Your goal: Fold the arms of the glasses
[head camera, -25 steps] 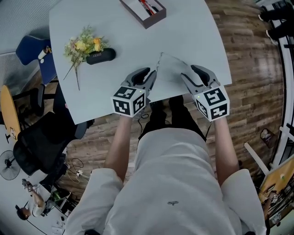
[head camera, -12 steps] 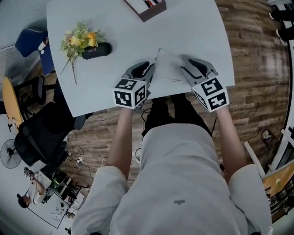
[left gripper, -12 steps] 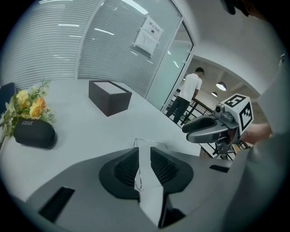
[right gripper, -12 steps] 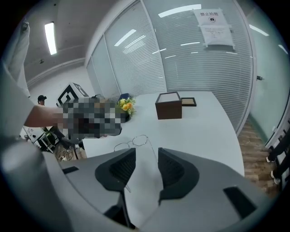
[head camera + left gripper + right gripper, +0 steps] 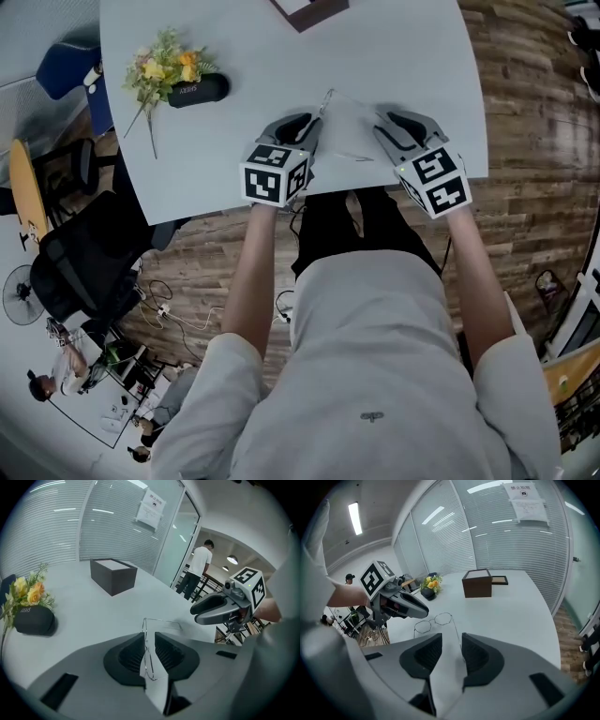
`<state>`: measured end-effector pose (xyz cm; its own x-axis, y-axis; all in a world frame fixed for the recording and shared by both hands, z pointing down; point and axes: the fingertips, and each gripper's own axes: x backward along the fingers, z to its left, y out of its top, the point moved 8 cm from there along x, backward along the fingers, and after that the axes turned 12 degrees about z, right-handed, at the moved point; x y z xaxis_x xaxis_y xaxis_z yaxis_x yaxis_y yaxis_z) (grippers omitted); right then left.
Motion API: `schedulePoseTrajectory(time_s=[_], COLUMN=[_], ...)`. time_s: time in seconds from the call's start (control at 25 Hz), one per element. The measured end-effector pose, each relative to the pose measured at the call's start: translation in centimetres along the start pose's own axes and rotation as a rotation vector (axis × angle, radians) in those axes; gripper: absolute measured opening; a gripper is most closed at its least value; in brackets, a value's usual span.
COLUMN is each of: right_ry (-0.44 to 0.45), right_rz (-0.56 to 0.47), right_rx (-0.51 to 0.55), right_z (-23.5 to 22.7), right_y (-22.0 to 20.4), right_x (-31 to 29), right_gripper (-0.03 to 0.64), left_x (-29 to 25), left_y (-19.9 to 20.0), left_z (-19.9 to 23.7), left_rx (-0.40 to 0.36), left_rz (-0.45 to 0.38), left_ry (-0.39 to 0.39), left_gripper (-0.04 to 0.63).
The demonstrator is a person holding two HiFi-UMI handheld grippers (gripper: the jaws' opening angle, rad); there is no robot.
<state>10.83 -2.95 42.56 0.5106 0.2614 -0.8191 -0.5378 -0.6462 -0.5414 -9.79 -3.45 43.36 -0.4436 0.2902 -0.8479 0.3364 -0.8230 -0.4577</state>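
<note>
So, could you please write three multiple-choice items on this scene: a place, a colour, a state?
1. The dark brown rectangular box stands: A at the far end of the pale grey table; B at its near edge; C on the floor.
2. The largest blooms in the small flower bunch are: A blue; B yellow; C red.
3. The arms of the thin wire-framed glasses are: A folded; B missing; C spread open.
1 A, it shows at the head view's top edge; 2 B, yellow petals show; 3 C, an arm runs straight back from the lenses.
</note>
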Motion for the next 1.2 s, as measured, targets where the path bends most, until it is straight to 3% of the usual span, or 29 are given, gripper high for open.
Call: schedulePoseTrajectory(time_s=[0.48, 1.2], right_ry=[-0.002, 0.003], right_rz=[0.044, 0.089], right_rx=[-0.007, -0.006], right_z=[-0.2, -0.3], right_y=[0.3, -0.4], right_x=[-1.7, -2.9], right_gripper=[0.129, 0.097], left_x=[-2.3, -2.5], left_y=[-0.3, -0.4], left_z=[0.6, 0.5], left_rx=[-0.041, -0.002], left_rz=[0.066, 0.05], left_ry=[-0.025, -0.038], left_gripper=[0.074, 0.04])
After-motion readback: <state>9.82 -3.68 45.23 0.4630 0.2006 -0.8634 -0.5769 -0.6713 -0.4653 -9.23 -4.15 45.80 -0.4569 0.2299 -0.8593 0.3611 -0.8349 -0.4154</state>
